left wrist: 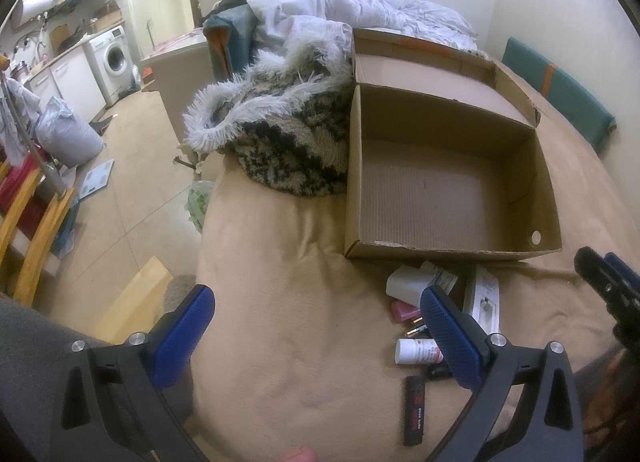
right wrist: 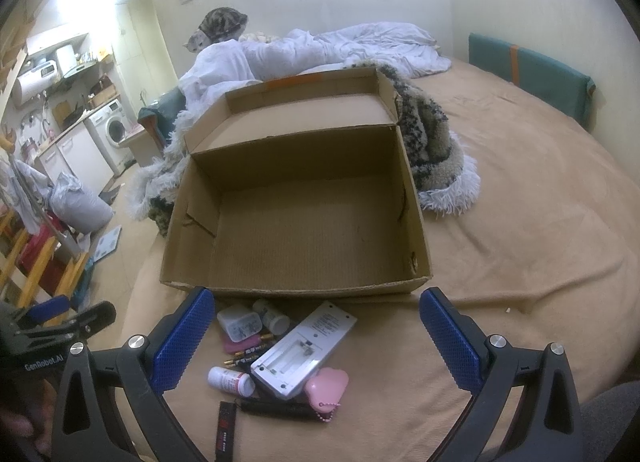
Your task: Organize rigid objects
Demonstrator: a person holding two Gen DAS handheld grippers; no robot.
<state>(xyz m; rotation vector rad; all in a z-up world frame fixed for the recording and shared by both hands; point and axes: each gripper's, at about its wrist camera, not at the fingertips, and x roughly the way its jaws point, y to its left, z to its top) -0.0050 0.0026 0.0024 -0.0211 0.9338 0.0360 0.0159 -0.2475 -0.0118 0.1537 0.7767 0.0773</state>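
Observation:
An open, empty cardboard box (left wrist: 432, 197) (right wrist: 304, 229) sits on the beige bed cover. Small items lie in a cluster in front of it: a white remote (right wrist: 304, 350) lying back-up, a pink case (right wrist: 326, 386), a white bottle with a red label (right wrist: 230, 380) (left wrist: 416, 350), a white jar (right wrist: 240, 324), and a black stick (right wrist: 226, 430) (left wrist: 414, 410). My right gripper (right wrist: 316, 334) is open just above the cluster. My left gripper (left wrist: 320, 326) is open over bare cover, left of the items. Neither holds anything.
A fuzzy black-and-white blanket (left wrist: 280, 133) and crumpled white bedding (right wrist: 320, 45) lie behind the box. A cat (right wrist: 220, 29) sits at the far end. The bed edge drops to the floor on the left, with wooden chairs (left wrist: 32, 221) there.

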